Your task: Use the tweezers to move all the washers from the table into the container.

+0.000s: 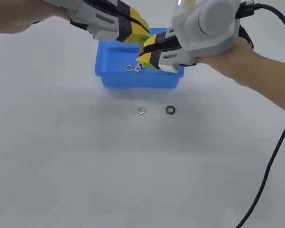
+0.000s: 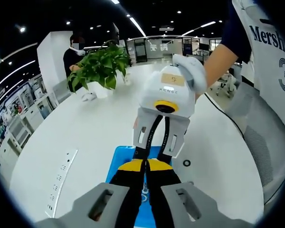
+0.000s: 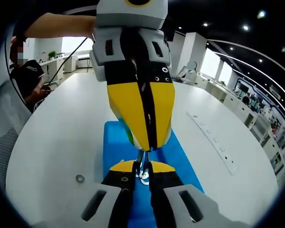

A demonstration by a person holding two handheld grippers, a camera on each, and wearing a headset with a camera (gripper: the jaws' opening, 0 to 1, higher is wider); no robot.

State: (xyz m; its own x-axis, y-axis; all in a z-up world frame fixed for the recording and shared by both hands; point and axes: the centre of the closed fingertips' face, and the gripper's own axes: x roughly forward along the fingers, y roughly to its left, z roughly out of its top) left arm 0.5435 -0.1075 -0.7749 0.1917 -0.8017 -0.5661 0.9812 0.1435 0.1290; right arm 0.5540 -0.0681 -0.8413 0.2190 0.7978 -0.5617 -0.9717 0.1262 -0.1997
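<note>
tweezers (image 3: pixel 141 159) held over the bin (image 1: pixel 133 80)
they're clamped in the left gripper (image 3: pixel 147 146); whether the right gripper (image 1: pixel 145 61) is clenched can't be told.

Your tweezers (image 3: pixel 142 167) are a thin silvery sliver, tips pointing down inside the blue container (image 1: pixel 133 80). That container is a shallow open rectangular box resting on the white table. Two pale washers (image 1: pixel 129 68) already lie on its floor, side by side near the tweezers' tips. Two more sit on the table just in front of it – a silver washer (image 1: pixel 140 110) and, close on its right, a dark washer (image 1: pixel 170 110) – both lying flat.
</note>
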